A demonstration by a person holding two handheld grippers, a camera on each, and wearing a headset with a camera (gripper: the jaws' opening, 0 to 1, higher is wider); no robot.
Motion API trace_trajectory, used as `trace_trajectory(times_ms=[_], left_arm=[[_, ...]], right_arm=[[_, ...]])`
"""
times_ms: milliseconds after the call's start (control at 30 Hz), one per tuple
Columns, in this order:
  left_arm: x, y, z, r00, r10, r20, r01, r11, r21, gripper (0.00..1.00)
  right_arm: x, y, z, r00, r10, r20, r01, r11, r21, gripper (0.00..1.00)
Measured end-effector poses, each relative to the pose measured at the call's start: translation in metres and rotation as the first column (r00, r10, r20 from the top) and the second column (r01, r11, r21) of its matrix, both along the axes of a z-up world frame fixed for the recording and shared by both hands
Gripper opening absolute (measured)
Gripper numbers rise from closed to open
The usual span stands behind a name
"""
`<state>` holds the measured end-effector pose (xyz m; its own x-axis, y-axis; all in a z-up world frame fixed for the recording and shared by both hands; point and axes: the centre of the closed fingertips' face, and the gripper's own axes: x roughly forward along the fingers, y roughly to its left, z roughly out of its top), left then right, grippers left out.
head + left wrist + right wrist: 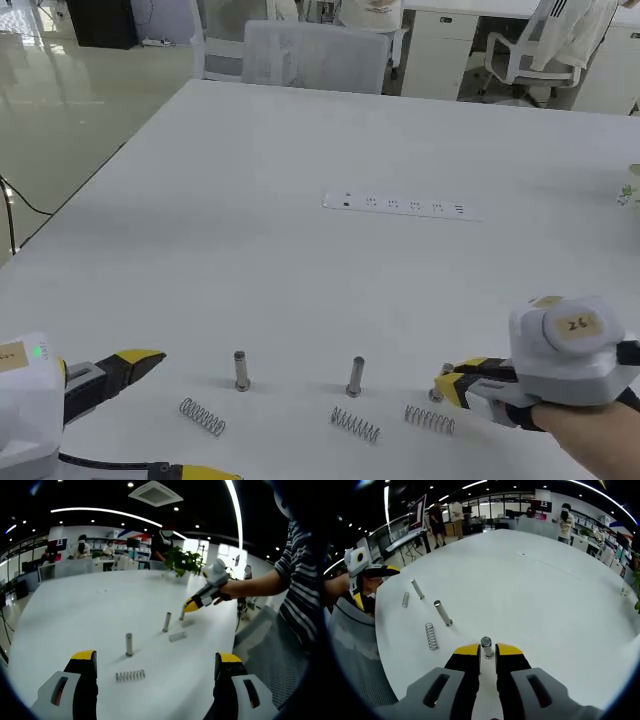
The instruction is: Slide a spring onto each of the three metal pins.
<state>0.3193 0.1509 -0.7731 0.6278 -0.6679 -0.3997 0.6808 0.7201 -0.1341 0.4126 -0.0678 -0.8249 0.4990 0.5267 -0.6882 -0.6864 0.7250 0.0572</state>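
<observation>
Three metal pins stand in a row near the table's front edge: left pin, middle pin, right pin. A spring lies in front of each: left spring, middle spring, right spring. My right gripper is shut on the right pin, which stands upright between its yellow tips. My left gripper is wide open and holds nothing. It faces the left spring and left pin from a short way off.
A white power strip lies flat at mid-table. Office chairs stand along the far edge. A potted plant sits at the table's right side, and several people stand in the room behind. The white tabletop stretches beyond the pins.
</observation>
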Motion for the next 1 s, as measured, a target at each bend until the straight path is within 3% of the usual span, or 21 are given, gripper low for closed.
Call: trace_trajectory(times_ms=[600,1000], left_arm=[[0.001,-0.001,0.000,1.000,-0.005,-0.002,0.005,1.000,0.003,0.95],[0.002,0.005,0.001,1.000,-0.002,-0.002,0.002,1.000,0.010,0.95]], right_arm=[[-0.003,-0.005,0.012,1.000,-0.005,0.005,0.005,0.999,0.035,0.14],[-0.013,-0.023,0.015,1.000,0.006,0.003,-0.006,0.999,0.036,0.14]])
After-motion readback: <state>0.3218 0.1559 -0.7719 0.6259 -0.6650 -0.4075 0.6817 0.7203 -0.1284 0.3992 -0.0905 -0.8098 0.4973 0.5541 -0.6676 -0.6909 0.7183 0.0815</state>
